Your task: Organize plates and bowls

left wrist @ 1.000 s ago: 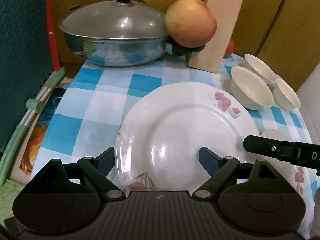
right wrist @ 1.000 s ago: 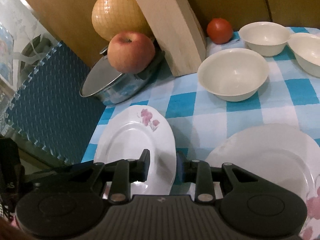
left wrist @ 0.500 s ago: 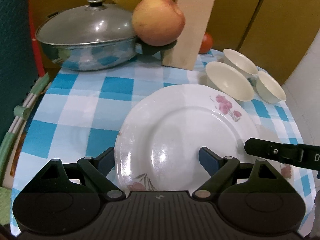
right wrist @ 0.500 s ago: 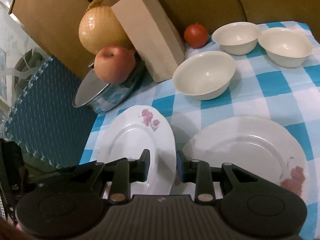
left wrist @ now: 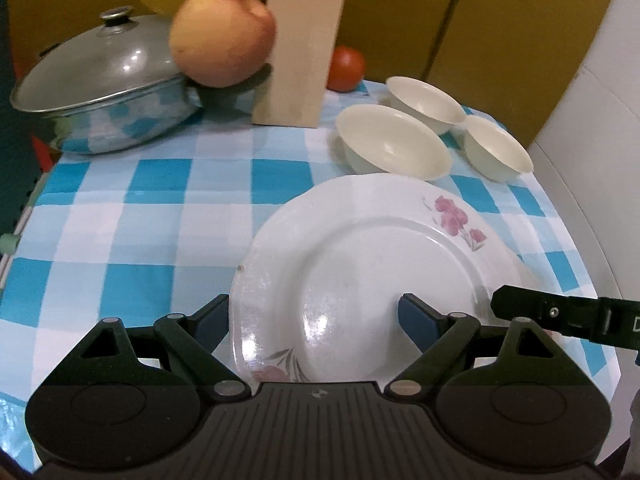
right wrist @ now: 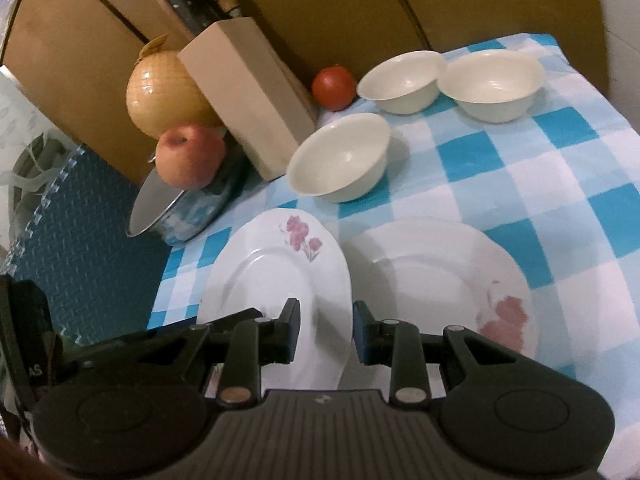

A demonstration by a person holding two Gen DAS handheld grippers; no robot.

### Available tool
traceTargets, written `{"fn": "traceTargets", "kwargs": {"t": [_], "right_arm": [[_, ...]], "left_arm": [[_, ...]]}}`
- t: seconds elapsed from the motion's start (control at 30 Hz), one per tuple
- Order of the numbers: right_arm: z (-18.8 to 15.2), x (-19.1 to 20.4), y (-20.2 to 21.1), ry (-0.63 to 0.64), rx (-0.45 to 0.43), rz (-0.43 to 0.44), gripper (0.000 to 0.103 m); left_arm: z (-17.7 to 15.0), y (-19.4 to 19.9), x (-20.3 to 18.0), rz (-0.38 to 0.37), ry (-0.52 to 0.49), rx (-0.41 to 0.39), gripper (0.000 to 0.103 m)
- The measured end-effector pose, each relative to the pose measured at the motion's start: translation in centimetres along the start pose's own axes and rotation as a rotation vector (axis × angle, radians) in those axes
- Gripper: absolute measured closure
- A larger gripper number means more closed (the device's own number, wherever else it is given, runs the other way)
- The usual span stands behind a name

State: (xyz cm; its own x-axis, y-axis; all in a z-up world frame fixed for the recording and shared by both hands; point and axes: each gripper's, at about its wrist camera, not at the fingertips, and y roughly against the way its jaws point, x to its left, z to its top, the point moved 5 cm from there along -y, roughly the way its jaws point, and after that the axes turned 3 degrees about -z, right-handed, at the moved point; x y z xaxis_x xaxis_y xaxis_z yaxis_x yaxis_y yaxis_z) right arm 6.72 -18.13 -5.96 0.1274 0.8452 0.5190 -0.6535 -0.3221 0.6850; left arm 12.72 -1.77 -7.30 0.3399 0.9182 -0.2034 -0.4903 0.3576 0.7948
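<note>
While we are holding the flowered plate (left wrist: pixel 372 264) up off the bench (left wrist: pixel 132 216) between both tools, its near rim is sitting between the jaws of our left gripper (left wrist: pixel 314 314), which are spread wide to either side of it; we cannot tell whether the pads are touching it. Our right gripper (right wrist: pixel 323 326) is pinching the same plate (right wrist: pixel 276 276) by its edge, jaws drawn close on the rim, and the plate is tilting up on that side. Just beside it, a second plate (right wrist: pixel 436 280) with a pink flower is lying flat on the blue-checked cloth (right wrist: pixel 560 184).

Beyond the plates, three cream bowls are standing upright: the nearest bowl (right wrist: pixel 340 158) is sitting by the knife block (right wrist: pixel 248 96), and the other two, the middle bowl (right wrist: pixel 402 80) and the far bowl (right wrist: pixel 492 82), are sitting side by side behind it. A tomato (right wrist: pixel 334 87) is lying between the block and the middle bowl. At the left edge, a lidded pot (left wrist: pixel 104 92) is carrying an apple (left wrist: pixel 222 36) on its handle, with a netted yellow melon (right wrist: pixel 164 92) behind.
</note>
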Motion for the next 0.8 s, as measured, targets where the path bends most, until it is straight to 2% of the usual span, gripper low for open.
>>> {"fn": "traceTargets", "kwargs": {"t": [0.43, 0.8], "right_arm": [[-0.7, -3.2, 1.9, -0.062, -0.018, -0.057, 0.08], [-0.7, -4.8, 2.5, -0.077, -0.037, -0.083, 0.081]], "left_arm": [[-0.5, -1.8, -3.4, -0.034, -0.056, 0.035, 0.01], [-0.4, -2.4, -5.3, -0.028, -0.102, 0.017, 0.009]]}}
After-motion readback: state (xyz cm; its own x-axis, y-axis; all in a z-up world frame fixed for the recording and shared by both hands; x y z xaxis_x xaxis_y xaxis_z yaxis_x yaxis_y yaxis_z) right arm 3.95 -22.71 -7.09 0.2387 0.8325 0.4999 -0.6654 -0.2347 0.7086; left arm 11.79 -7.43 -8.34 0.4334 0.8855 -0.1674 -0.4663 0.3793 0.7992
